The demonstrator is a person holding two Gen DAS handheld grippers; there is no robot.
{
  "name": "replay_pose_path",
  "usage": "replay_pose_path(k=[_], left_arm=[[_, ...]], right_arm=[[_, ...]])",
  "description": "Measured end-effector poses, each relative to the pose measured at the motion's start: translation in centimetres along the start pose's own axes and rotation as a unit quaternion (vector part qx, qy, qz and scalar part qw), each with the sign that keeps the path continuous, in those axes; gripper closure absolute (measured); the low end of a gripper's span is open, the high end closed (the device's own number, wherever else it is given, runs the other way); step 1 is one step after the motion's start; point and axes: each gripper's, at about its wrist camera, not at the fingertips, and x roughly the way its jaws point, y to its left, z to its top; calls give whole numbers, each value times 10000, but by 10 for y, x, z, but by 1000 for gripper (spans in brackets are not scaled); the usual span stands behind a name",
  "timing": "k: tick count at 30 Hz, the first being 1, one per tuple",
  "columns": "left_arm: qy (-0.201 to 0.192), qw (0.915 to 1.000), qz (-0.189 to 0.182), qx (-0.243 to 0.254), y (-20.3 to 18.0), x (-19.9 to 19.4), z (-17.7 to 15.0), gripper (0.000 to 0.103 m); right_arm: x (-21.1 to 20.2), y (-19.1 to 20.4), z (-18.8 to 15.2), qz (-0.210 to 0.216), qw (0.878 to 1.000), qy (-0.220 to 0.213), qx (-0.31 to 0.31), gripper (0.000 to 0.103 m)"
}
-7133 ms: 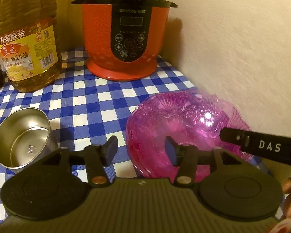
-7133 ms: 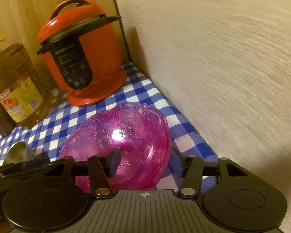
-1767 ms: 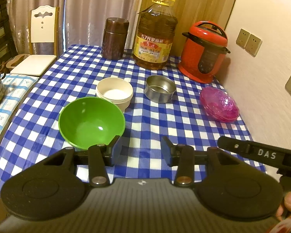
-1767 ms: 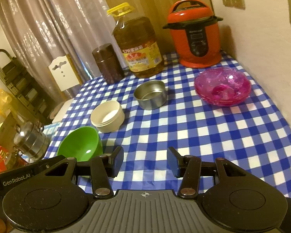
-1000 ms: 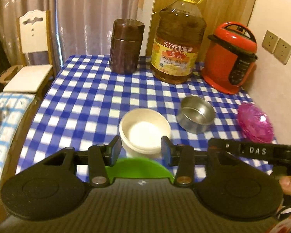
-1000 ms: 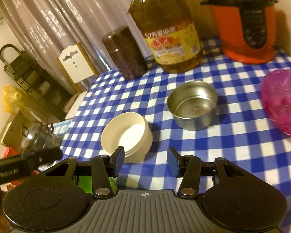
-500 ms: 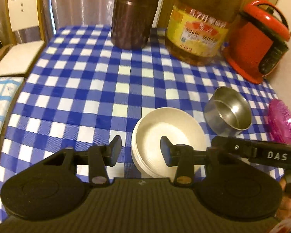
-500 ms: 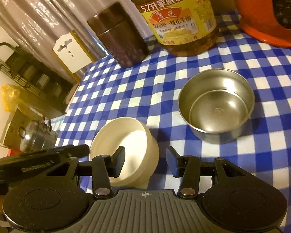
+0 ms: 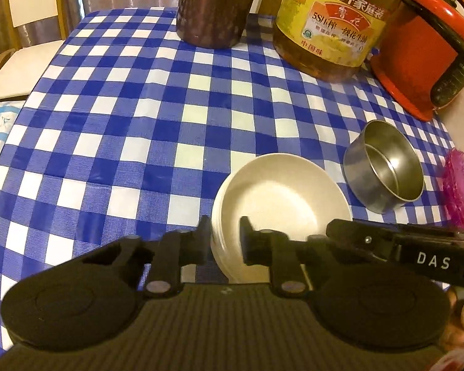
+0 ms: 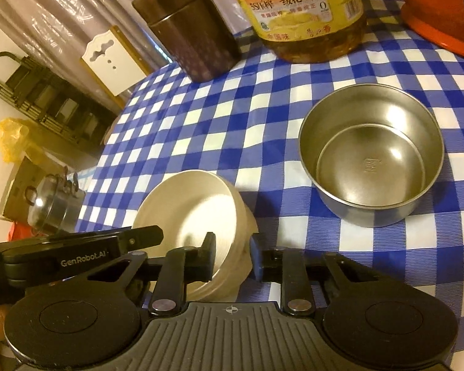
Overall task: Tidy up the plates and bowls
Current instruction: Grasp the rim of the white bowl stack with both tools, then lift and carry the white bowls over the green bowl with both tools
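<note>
A stack of cream bowls (image 9: 281, 198) stands on the blue checked tablecloth. My left gripper (image 9: 225, 241) straddles its left rim, one finger outside and one inside, jaws narrowed but not clearly pressing. My right gripper (image 10: 232, 255) straddles the right rim of the same cream bowls (image 10: 188, 213), jaws close to the wall. A steel bowl (image 9: 386, 167) stands to the right; it is also in the right wrist view (image 10: 371, 151). Pink glass plates (image 9: 461, 185) lie at the far right edge.
A big oil bottle (image 9: 334, 21), a brown canister (image 9: 213, 3) and a red rice cooker (image 9: 427, 49) stand along the back of the table. A chair (image 9: 24, 0) is beyond the far left corner. A steel pot (image 10: 52, 207) sits off the table's left side.
Both grippers have moved forward and down onto the cream bowls and narrowed around opposite rims. The green bowl has dropped out of view below.
</note>
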Motion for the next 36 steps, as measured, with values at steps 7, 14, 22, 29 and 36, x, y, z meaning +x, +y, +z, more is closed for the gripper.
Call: replay_pose_path(k=[7, 14, 22, 29, 36], left_arm=[[-2, 10000, 43, -8, 1, -3, -2, 94], [-172, 9999, -5, -21, -9, -16, 0, 94], [-541, 9984, -132, 10, -34, -51, -2, 94], [-860, 9960, -225, 24, -58, -92, -18, 94], [-1010, 9945, -271, 15, -72, -136, -47, 94]], right_arm=[[-1, 1, 0, -114, 9999, -39, 6, 89], [-17, 3, 3, -210, 9995, -236, -41, 91], [-62, 8, 3, -212, 9977, -643, -11, 92], [-110, 11, -16, -186, 9961, -859, 19, 92], [-155, 24, -39, -129, 9952, -974, -37, 92]])
